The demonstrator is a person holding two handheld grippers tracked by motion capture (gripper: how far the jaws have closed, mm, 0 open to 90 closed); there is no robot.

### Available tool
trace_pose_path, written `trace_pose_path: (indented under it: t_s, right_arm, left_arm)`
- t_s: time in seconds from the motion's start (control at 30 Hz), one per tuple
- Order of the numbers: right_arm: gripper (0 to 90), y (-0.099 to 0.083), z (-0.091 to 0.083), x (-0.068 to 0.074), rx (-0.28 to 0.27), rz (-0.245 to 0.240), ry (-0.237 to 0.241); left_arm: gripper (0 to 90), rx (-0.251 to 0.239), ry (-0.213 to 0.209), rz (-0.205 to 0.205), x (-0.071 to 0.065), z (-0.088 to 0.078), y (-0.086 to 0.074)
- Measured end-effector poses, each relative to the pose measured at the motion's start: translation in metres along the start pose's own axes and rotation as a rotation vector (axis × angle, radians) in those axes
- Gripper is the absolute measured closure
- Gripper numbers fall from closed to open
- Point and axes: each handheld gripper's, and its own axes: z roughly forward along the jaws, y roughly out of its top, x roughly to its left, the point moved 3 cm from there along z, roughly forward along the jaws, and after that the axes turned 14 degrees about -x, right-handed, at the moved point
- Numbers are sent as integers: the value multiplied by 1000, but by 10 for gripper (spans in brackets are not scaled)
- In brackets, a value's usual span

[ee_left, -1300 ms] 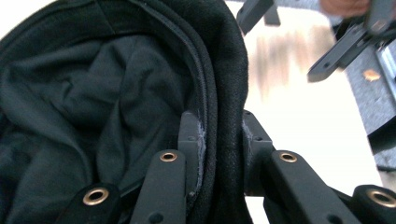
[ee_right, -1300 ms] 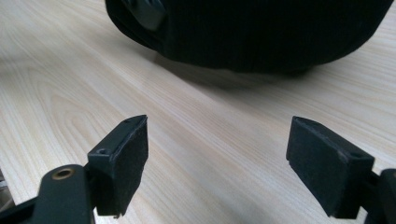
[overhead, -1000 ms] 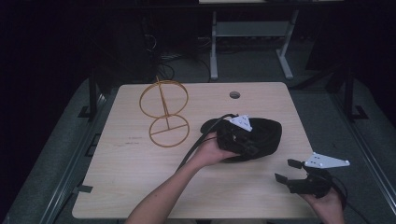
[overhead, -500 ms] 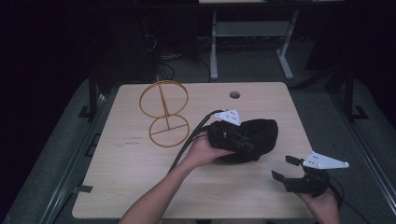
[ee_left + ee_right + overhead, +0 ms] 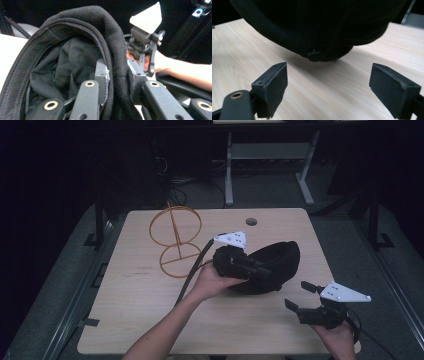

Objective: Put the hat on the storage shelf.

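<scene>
A black cap [image 5: 277,262] hangs just above the middle right of the wooden table [image 5: 150,320], with its crown towards the right gripper. My left gripper [image 5: 250,267] is shut on the cap's rim; in the left gripper view the jaws pinch the folded edge [image 5: 117,75] and the cap's dark inside [image 5: 62,65] faces the camera. My right gripper [image 5: 299,296] stands open near the front right edge, a short way from the cap. In the right gripper view the cap [image 5: 319,22] and its top button [image 5: 314,55] hang just beyond the open gripper [image 5: 328,80].
A gold wire stand [image 5: 175,240] with two rings stands upright on the back left of the table. A round cable hole [image 5: 251,221] lies near the back edge. The left gripper's cable [image 5: 192,272] trails past the stand's base. Dark floor and desk legs surround the table.
My left gripper has carried the cap a little to the left and farther back. The right gripper has barely moved.
</scene>
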Motion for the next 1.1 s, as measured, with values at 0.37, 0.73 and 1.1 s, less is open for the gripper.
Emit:
trace_pose_path:
  t_s: [0.37, 0.73, 1.1]
  right_arm:
    - [150, 15, 19, 16, -138, -16, 10]
    - [245, 14, 24, 10, -234, 73, 19]
    - [611, 21, 36, 12, -324, 84, 53]
  left_arm:
    - [739, -47, -25, 1, -8, -6, 13]
    - [741, -84, -47, -7, -13, -5, 22]
    - [744, -106, -80, -27, -11, -9, 25]
